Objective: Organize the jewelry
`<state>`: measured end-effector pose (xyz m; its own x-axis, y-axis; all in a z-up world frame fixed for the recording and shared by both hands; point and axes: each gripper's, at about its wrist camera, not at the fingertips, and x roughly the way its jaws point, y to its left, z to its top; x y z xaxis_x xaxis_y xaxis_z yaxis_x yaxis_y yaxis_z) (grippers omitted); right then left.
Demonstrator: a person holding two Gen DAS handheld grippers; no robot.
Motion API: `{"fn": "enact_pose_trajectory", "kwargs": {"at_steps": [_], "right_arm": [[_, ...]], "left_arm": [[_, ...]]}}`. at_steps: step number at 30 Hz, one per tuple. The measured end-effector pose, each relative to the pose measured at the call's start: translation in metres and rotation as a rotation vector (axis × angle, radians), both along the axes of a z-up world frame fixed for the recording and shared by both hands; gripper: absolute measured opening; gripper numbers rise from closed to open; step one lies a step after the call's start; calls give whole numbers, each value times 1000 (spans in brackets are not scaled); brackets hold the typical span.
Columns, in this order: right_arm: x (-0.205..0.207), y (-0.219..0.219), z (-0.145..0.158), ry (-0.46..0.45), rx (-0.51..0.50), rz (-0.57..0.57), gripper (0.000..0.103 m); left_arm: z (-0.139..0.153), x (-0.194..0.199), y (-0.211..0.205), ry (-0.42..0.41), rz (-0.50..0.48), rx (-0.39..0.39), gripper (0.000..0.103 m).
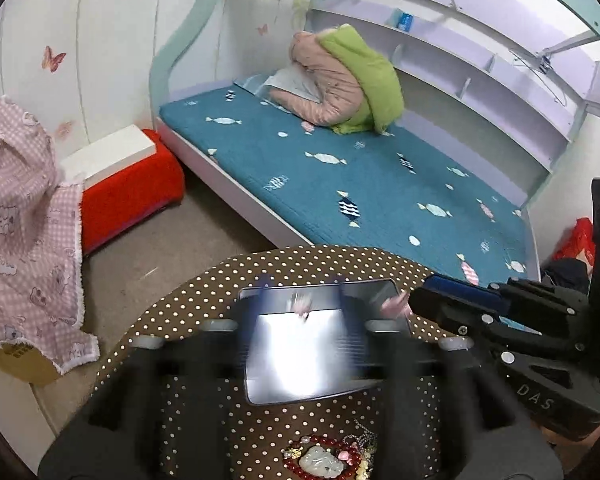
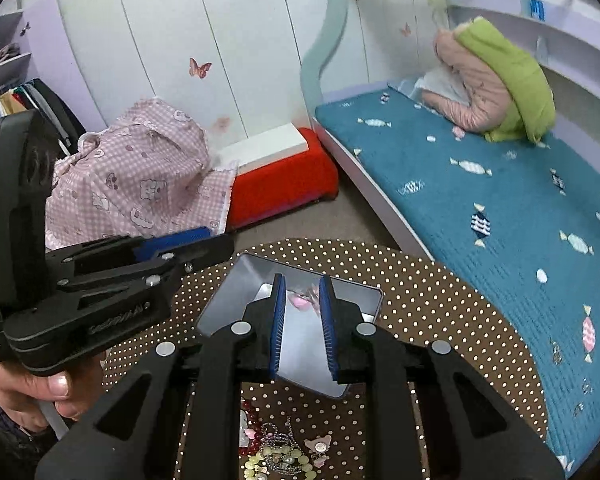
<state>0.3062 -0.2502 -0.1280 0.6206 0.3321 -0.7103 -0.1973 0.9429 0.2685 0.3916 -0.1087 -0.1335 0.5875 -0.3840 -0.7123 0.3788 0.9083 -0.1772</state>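
The jewelry heap [image 2: 280, 452] lies on the dotted table [image 2: 440, 304], nearer the holder than the tin [image 2: 364, 300], so both tongs overshoot it. The right tongs [image 2: 302, 328] hang released over the tin, nothing between them. The left tongs [image 1: 300, 320] are blurred; I cannot tell their state. The heap has no clear long axis; the tin's runs away from the holder.

Jewelry pile [image 2: 280, 452] beside metal tray [image 2: 236, 292]

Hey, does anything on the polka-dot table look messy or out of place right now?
Yes. The jewelry lies in a tangled heap at the near edge of the polka-dot table, beads and chains overlapping. The metal tin holds only a small pink piece.
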Motion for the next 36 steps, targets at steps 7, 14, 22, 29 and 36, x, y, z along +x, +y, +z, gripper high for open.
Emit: {"fn": "enact_pose_trajectory", "kwargs": {"at_steps": [7, 14, 22, 29, 36], "right_arm": [[-11, -16, 13, -51, 33, -71, 85], [-37, -25, 29, -116, 26, -163, 96], [-84, -20, 58, -221, -2, -209, 96], [-128, -7, 84, -323, -59, -229, 96], [-165, 0, 89, -369, -119, -255, 96]], "left_arm": [[13, -9, 27, -55, 115, 1, 94], [33, -47, 51, -175, 213, 47, 98], [54, -107, 69, -301, 275, 71, 98], [69, -148, 71, -374, 288, 75, 98], [59, -183, 74, -364, 278, 109, 98]]}}
